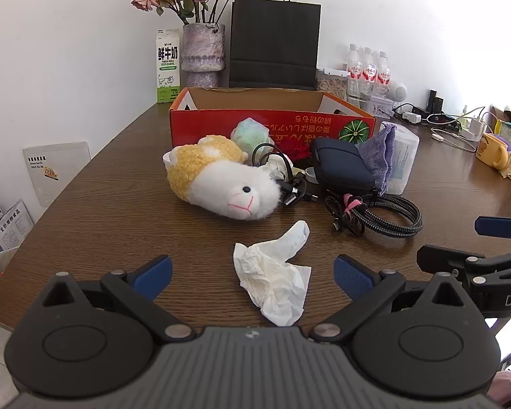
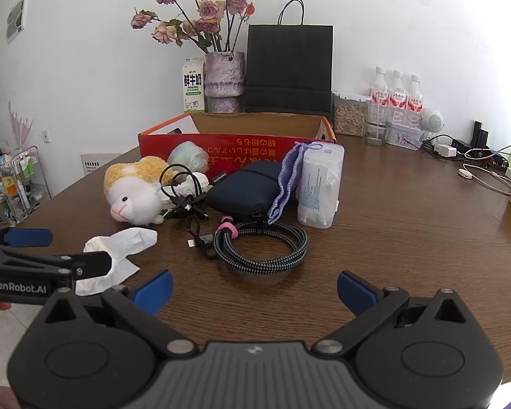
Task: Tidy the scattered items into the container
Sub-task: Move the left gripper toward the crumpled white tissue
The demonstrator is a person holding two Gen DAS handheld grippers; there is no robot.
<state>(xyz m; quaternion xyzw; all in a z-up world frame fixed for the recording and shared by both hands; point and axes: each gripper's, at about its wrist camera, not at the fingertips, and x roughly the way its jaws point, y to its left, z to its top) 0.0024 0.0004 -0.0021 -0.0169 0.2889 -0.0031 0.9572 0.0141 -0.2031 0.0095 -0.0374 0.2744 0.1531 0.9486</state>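
A brown wooden table [image 1: 119,204] is seen from both wrist cameras. The left gripper [image 1: 252,272] is held low over the near edge with its jaws spread wide and nothing between the pads; a crumpled white tissue [image 1: 276,272] lies on the table just ahead, in the gap at 12 o'clock. The right gripper [image 2: 253,289] is likewise wide open and empty, with a coiled braided cable [image 2: 262,245] bound by a pink tie lying at its 12 o'clock.

The red cardboard box [image 1: 272,122], open at the top, stands at the far middle of the table. The scattered items are gathered against its near wall: a yellow-and-white plush sheep [image 1: 228,184] at 11 o'clock from the left gripper, a pastel fluffy ball [image 1: 250,133] touching the box behind it, a tangle of thin black cables [image 1: 289,191] just beside the sheep's face, a dark blue pouch [image 1: 344,167] at 1 o'clock, a purple knitted bag [image 1: 380,156] draped between the pouch and a clear cotton-swab tub [image 1: 403,160].

Behind the box, a milk carton [image 1: 168,64], a vase of dried roses [image 1: 202,54] and a black paper bag [image 1: 274,41] are lined along the wall
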